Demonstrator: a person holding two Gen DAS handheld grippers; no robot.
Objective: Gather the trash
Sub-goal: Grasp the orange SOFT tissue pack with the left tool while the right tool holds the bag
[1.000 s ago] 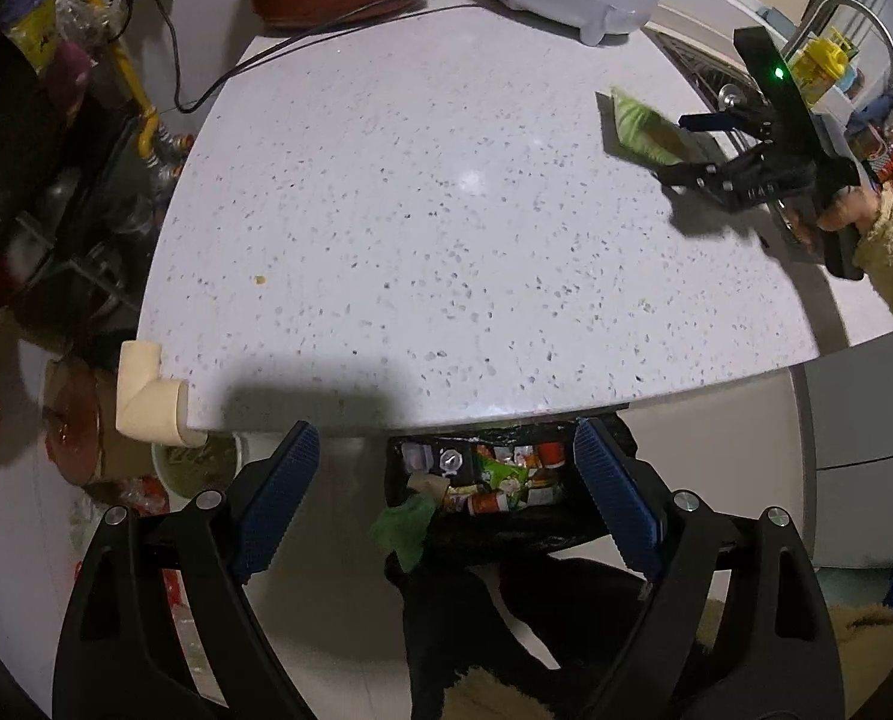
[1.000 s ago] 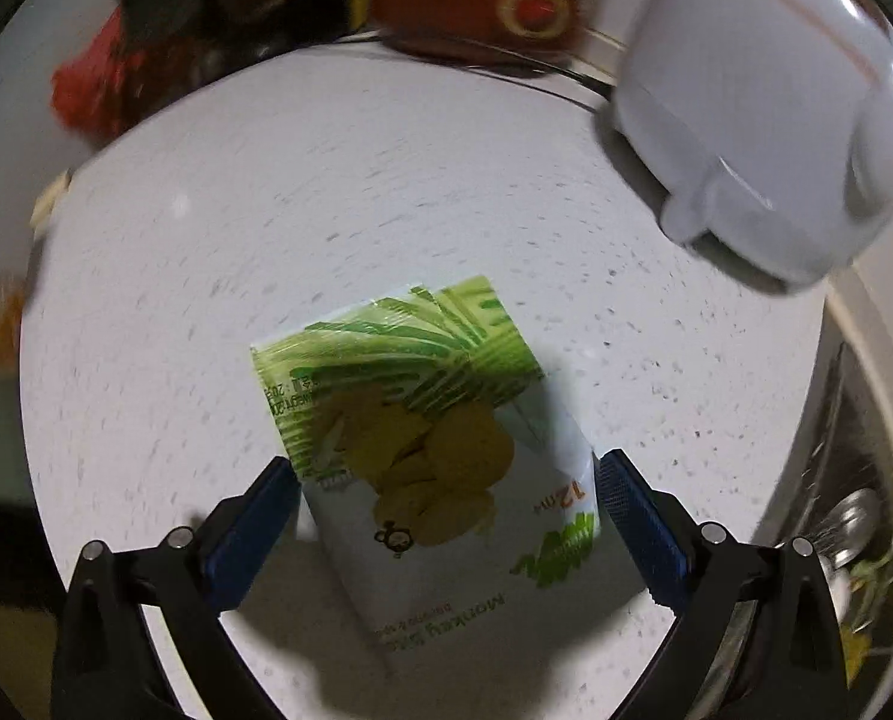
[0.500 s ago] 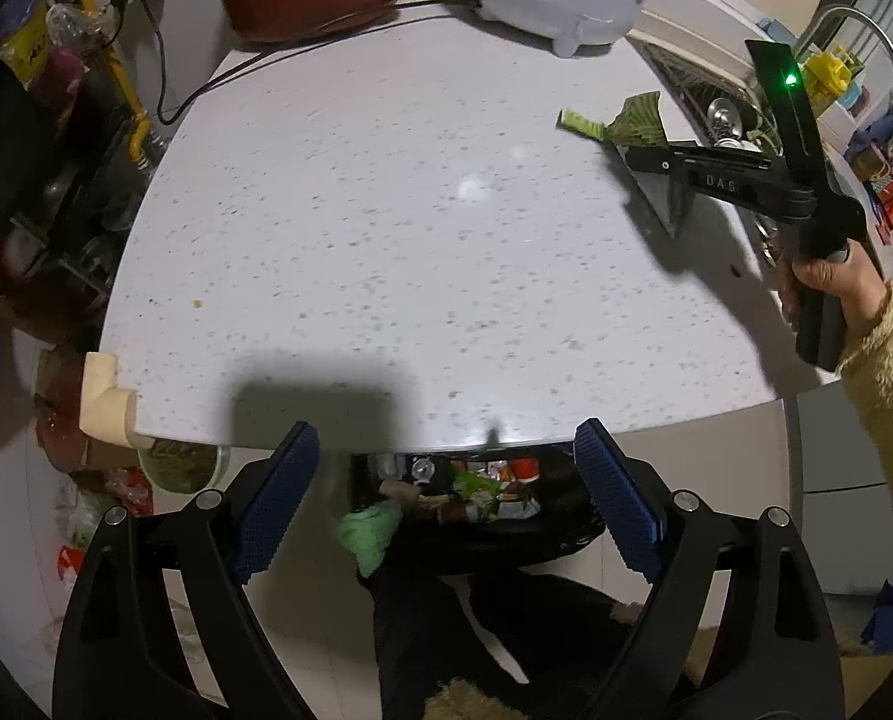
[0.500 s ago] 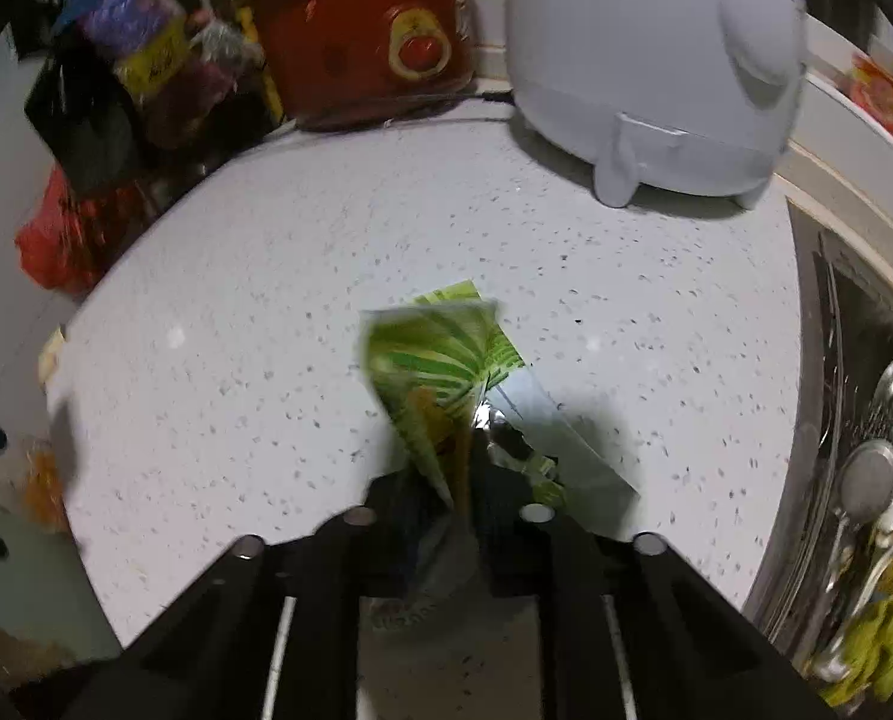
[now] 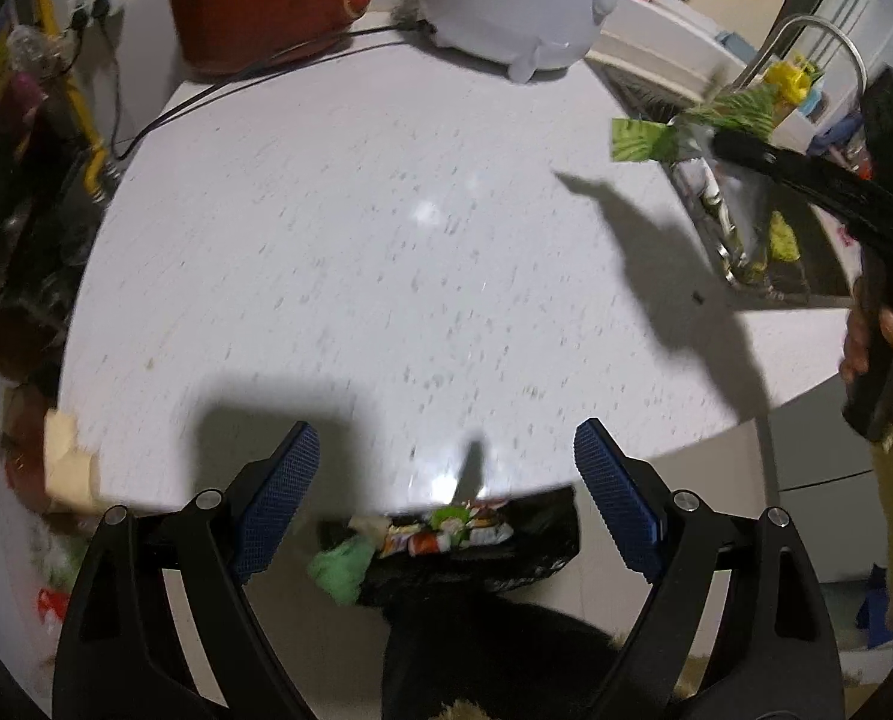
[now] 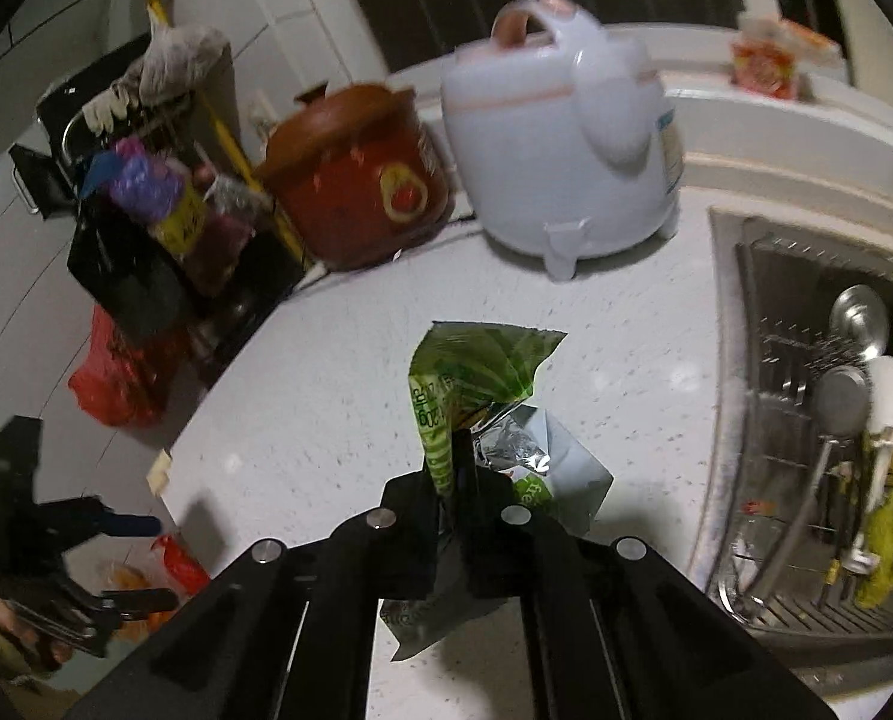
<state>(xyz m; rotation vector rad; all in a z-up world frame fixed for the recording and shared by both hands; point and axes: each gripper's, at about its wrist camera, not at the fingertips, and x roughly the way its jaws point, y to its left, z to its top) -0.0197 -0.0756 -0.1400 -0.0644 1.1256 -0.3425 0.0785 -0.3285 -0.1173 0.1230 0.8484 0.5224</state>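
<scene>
My right gripper [image 6: 455, 468] is shut on a crumpled green and silver snack bag [image 6: 476, 378] and holds it up above the white speckled counter [image 6: 338, 372]. From the left wrist view the bag [image 5: 680, 138] hangs at the right gripper's [image 5: 722, 147] tip over the counter's right side. My left gripper [image 5: 446, 492] is open and empty above the counter's [image 5: 356, 240] near edge. Below that edge sits a black trash bag [image 5: 506, 558] full of wrappers.
A red clay cooker [image 6: 356, 180] and a white rice cooker [image 6: 566, 138] stand at the back of the counter. A steel sink [image 6: 818, 420] with ladles lies to the right. Bags and clutter [image 6: 146, 228] crowd the left side.
My right gripper has lifted the snack bag higher off the counter and toward the right. My left gripper has moved forward over the counter's near edge, still open.
</scene>
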